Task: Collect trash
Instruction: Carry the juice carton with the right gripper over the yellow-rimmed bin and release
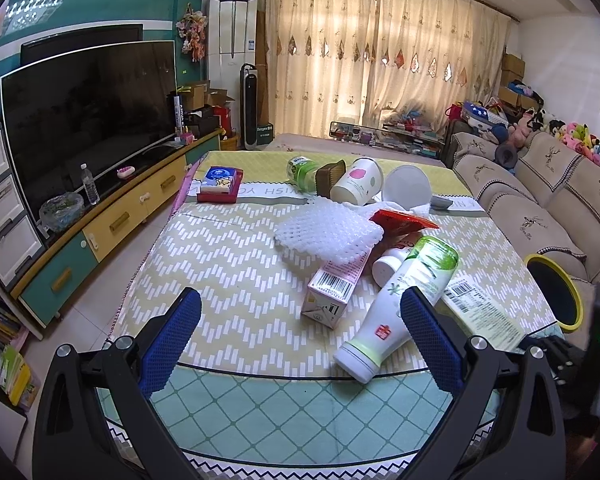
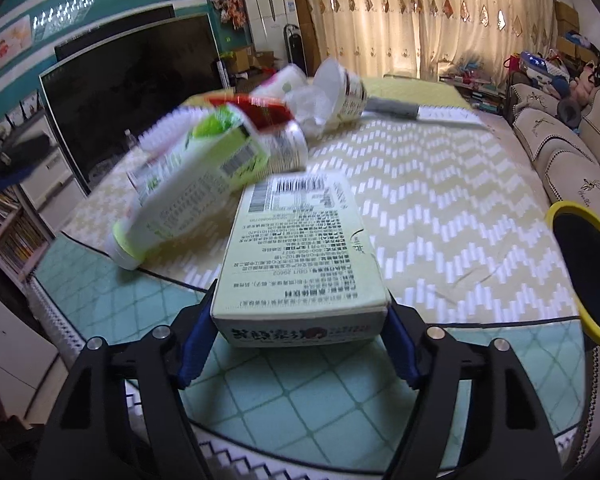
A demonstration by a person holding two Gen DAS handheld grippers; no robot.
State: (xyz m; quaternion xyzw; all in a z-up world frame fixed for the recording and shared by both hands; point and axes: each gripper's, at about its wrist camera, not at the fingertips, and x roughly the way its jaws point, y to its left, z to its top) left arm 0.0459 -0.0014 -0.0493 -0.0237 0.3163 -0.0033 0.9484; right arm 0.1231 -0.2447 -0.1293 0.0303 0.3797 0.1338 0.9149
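Left tongs (image 1: pixel 300 300) wide apart and empty, angled downward; right tongs (image 2: pixel 300 320) angled downward, pads against something.

Pale green box (image 2: pixel 300 256) flat on table, trash pile (image 1: pixel 364 236) behind.

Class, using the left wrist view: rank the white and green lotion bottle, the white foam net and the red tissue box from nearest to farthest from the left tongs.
From the left tongs:
1. Lotion bottle, lying by the right-hand finger.
2. Foam net, mid-table, behind the bottle.
3. Red tissue box, far left of the table.
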